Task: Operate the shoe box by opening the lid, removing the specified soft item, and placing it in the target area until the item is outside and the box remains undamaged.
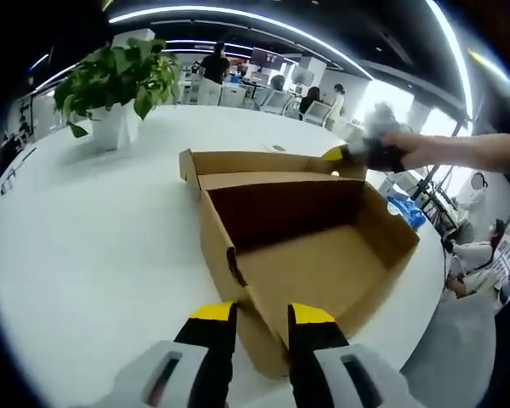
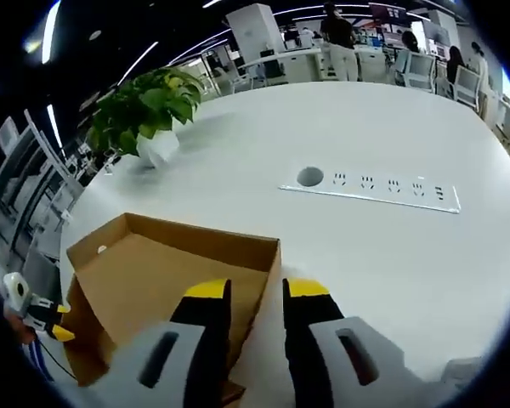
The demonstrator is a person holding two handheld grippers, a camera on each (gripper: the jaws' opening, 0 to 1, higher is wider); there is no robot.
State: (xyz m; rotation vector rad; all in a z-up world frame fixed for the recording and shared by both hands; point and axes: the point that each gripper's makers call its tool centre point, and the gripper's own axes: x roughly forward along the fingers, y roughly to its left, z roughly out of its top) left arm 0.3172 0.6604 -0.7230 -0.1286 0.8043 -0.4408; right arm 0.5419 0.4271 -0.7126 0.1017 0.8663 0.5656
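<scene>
The shoe box [image 1: 310, 246] sat open and looked empty on the white tabletop [image 1: 93, 238], its near corner between the left gripper [image 1: 262, 319]'s narrowly parted, empty jaws, while the right gripper [image 2: 256, 293] hovered narrow over its lid, perhaps gripping it.

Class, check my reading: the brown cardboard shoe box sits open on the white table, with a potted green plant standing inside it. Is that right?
Not quite. The brown cardboard shoe box is open on the white table, but the potted green plant stands on the table beyond the box, not inside it. The left gripper view shows the box interior empty.
</scene>
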